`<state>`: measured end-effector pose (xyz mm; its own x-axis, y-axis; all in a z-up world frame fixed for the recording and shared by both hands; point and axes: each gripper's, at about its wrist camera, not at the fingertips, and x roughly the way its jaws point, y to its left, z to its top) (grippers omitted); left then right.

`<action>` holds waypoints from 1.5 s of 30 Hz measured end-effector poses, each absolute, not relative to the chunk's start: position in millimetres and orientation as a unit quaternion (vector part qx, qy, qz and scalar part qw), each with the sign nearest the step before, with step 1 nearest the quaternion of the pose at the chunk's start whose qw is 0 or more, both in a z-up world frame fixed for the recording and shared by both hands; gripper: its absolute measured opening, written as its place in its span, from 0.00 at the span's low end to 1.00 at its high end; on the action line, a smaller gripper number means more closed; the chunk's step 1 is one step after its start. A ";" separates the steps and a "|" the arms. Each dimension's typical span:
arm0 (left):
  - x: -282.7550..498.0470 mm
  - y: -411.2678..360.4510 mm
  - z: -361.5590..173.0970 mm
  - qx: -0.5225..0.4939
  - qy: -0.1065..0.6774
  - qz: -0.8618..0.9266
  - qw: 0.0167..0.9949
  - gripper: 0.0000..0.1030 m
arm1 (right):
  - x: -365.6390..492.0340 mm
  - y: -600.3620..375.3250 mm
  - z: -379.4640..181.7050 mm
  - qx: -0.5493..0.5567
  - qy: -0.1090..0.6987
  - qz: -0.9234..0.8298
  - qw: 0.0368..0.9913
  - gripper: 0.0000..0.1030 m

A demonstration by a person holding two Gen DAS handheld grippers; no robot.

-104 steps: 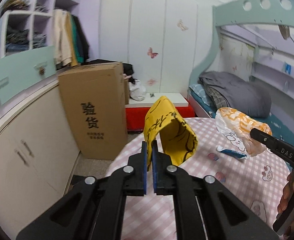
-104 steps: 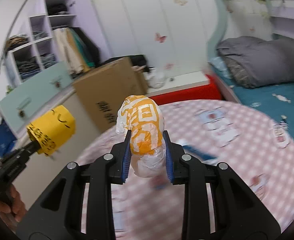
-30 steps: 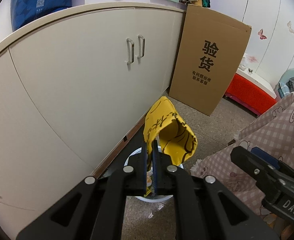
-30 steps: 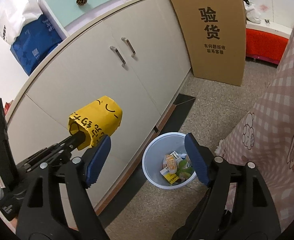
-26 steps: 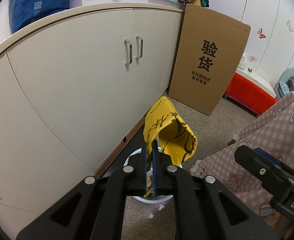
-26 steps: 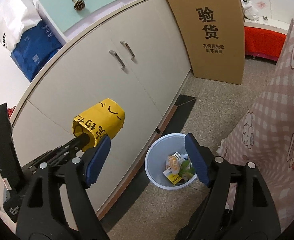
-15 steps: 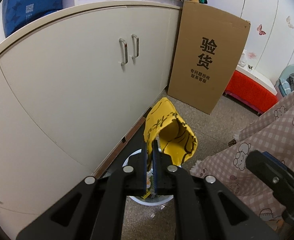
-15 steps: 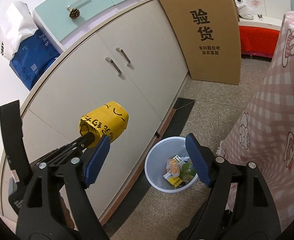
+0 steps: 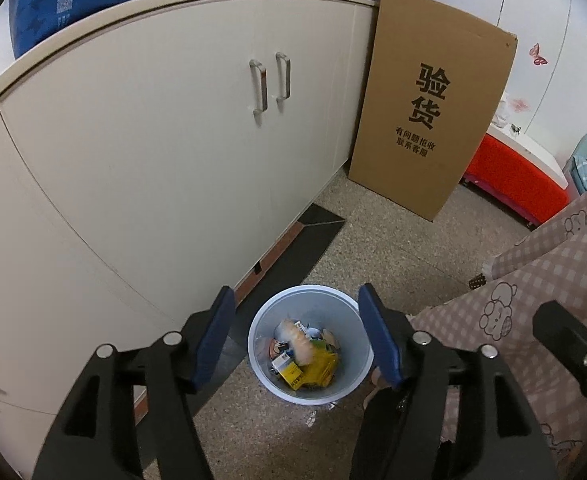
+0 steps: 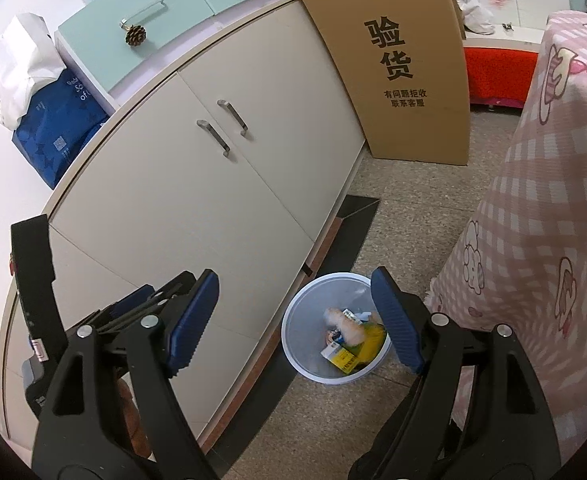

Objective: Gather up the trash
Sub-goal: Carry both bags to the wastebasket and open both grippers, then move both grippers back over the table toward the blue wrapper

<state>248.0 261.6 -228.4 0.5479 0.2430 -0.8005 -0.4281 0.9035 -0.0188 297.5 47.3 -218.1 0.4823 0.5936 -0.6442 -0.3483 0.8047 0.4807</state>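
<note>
A white round trash bin [image 9: 349, 384] [image 10: 305, 328] stands on the speckled floor by the cabinet base, with several wrappers in it. A yellow wrapper [image 9: 320, 364] [image 10: 371, 338] lies inside among them, beside an orange and white bag [image 9: 297, 338] [image 10: 343, 326]. My left gripper [image 9: 299, 336] hangs above the bin, its jaws opening and with nothing between them. My right gripper [image 10: 293, 320] is also above the bin, open and empty. The left gripper [image 10: 181, 294] shows at the lower left of the right wrist view.
Cream cabinet doors [image 9: 173, 140] curve along the left. A tall cardboard box [image 9: 429, 120] leans at the cabinet's far end. A pink checked tablecloth [image 9: 553, 280] [image 10: 541, 220] hangs at the right. A red low platform [image 9: 513, 176] lies behind.
My left gripper has let go of the yellow wrapper, which has dropped into the bin; its jaws have spread apart. The right gripper stays open.
</note>
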 end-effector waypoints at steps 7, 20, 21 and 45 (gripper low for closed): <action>233.1 255.1 -201.7 -0.105 0.415 0.184 0.885 0.62 | 288.5 42.0 -197.9 0.148 0.411 0.285 0.853 0.75; 199.1 212.4 -128.9 -0.096 0.352 0.159 0.917 0.62 | 261.4 -3.7 -129.4 0.164 0.344 0.291 0.878 0.77; 197.4 207.4 -123.2 -0.094 0.348 0.157 0.920 0.62 | 259.4 -11.0 -122.3 0.164 0.337 0.290 0.881 0.77; 297.8 -96.6 -73.0 -0.032 0.356 -0.129 0.925 0.63 | 253.8 -346.7 -103.3 0.261 0.254 -0.015 0.931 0.78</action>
